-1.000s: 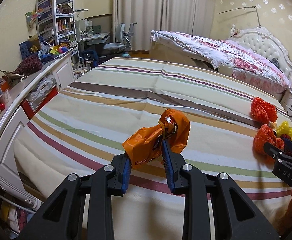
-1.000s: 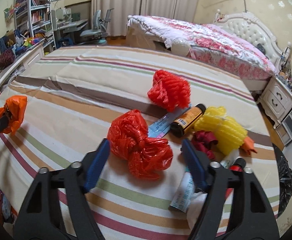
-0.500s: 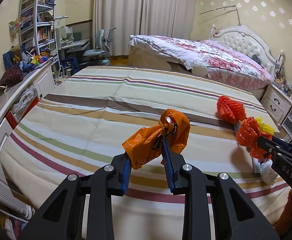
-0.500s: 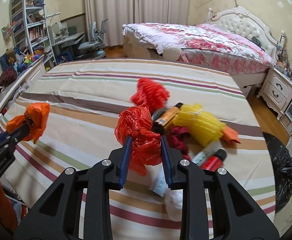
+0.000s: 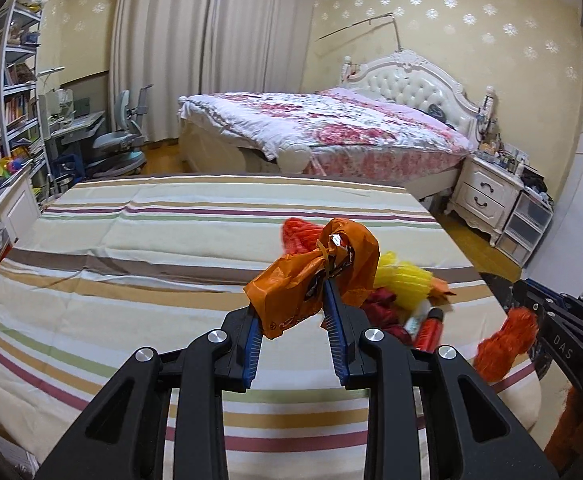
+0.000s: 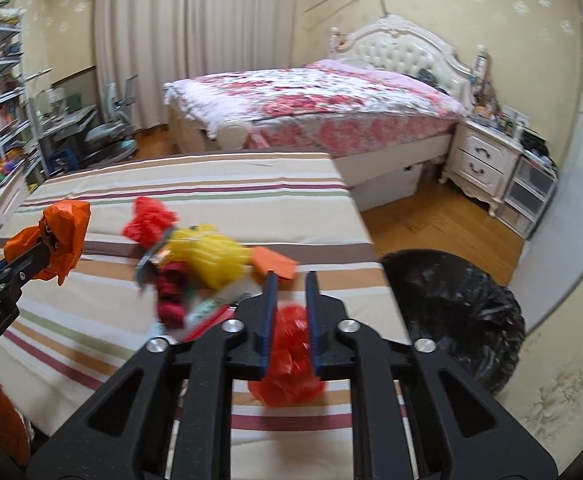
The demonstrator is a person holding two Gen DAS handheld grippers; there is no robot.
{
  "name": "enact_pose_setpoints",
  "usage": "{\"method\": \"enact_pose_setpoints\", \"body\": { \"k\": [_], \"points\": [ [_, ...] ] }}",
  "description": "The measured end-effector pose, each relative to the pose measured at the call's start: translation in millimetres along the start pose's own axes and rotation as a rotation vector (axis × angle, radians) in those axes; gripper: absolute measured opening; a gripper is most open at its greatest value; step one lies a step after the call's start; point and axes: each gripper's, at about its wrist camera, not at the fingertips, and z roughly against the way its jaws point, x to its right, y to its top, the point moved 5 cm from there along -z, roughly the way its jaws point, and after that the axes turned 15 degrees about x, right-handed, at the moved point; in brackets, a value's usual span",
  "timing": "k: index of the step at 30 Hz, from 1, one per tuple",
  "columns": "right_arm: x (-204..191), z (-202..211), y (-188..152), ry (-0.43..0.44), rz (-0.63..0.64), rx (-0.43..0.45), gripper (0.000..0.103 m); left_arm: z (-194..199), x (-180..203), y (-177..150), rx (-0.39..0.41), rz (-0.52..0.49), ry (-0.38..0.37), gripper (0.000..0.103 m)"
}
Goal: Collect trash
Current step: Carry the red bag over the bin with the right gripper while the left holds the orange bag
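two black plastic grippers: left gripper, right gripper. blue ribbed pads inside each finger. round silver screws on angular arms with triangular cutouts. white letters "das" at 3 o'clock in left view.

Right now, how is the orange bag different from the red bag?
The orange bag is orange and sticks out past the tips of the left gripper. The red bag is bright red and sits deep between the fingers of the right gripper, which has just closed on it, with its bulk hanging below. Both are crumpled plastic bags, each clamped in a gripper above the striped bed.
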Motion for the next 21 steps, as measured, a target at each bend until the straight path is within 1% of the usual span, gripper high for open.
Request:
{"method": "enact_pose_setpoints", "body": {
  "k": [3, 6, 10, 15, 18, 19, 21],
  "points": [
    [20, -3, -7, -0.023, -0.029, -0.009, 0.005, -8, 24, 1, -0.013, -0.007, -0.05, 0.03],
    [33, -5, -11, -0.044, -0.037, -0.009, 0.004, -11, 43, 2, -0.008, -0.034, -0.078, 0.03],
    [53, -5, -10, -0.077, -0.063, 0.005, 0.004, -16, 64, 4, -0.006, -0.063, -0.107, 0.03],
    [74, -2, -12, -0.097, -0.104, 0.001, 0.004, -19, 75, 6, 0.002, -0.082, -0.118, 0.03],
    [78, 1, -17, -0.103, -0.11, -0.01, 0.006, -19, 77, 6, 0.004, -0.091, -0.112, 0.03],
    [78, 2, -19, -0.101, -0.11, -0.015, 0.009, -19, 76, 5, 0.002, -0.091, -0.11, 0.03],
    [77, 8, -23, -0.105, -0.105, -0.016, 0.019, -17, 73, 4, -0.002, -0.087, -0.105, 0.03]
  ]
}}
